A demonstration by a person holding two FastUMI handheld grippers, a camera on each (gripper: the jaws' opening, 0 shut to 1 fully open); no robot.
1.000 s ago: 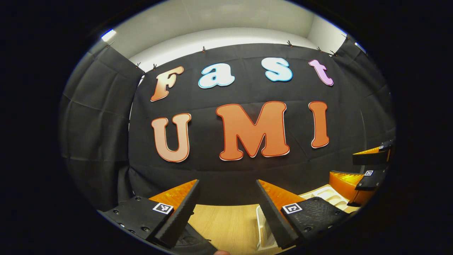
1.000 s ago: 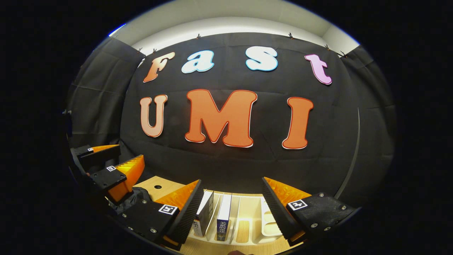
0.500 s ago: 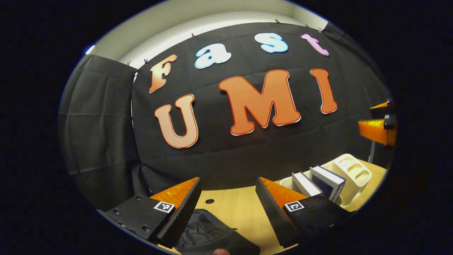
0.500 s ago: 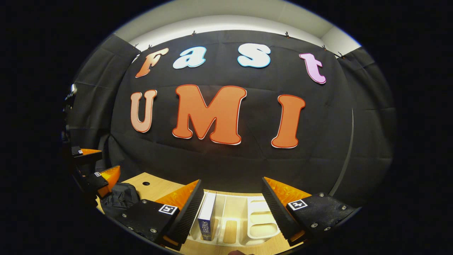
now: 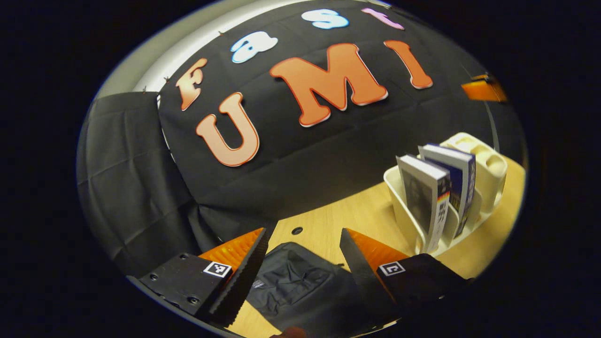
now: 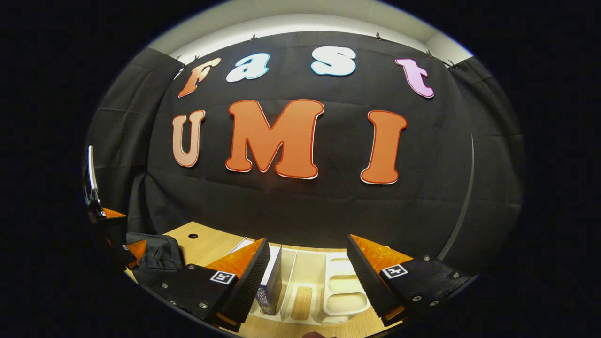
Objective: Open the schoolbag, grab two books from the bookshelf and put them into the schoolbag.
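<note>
A black schoolbag [image 5: 300, 281] lies on the wooden table below and between the fingers of my left gripper [image 5: 303, 277], which is open and holds nothing. To its right a cream bookshelf rack [image 5: 488, 173] holds two upright books [image 5: 429, 197]. In the right gripper view my right gripper [image 6: 310, 277] is open above the same rack [image 6: 345, 300], with a book [image 6: 271, 286] beside its left finger. The schoolbag [image 6: 157, 253] lies at the far left there, with the left gripper [image 6: 115, 234] above it.
The light wooden table [image 5: 338, 218] has a small round hole [image 5: 296, 230] behind the schoolbag. Black cloth closes off the back and left sides. The rack's right-hand compartments [image 6: 345, 284] stand vacant.
The left gripper has tilted down and swung left, bringing the schoolbag between its fingers and the rack with both books into fuller view. The right gripper has shifted slightly right over the rack.
</note>
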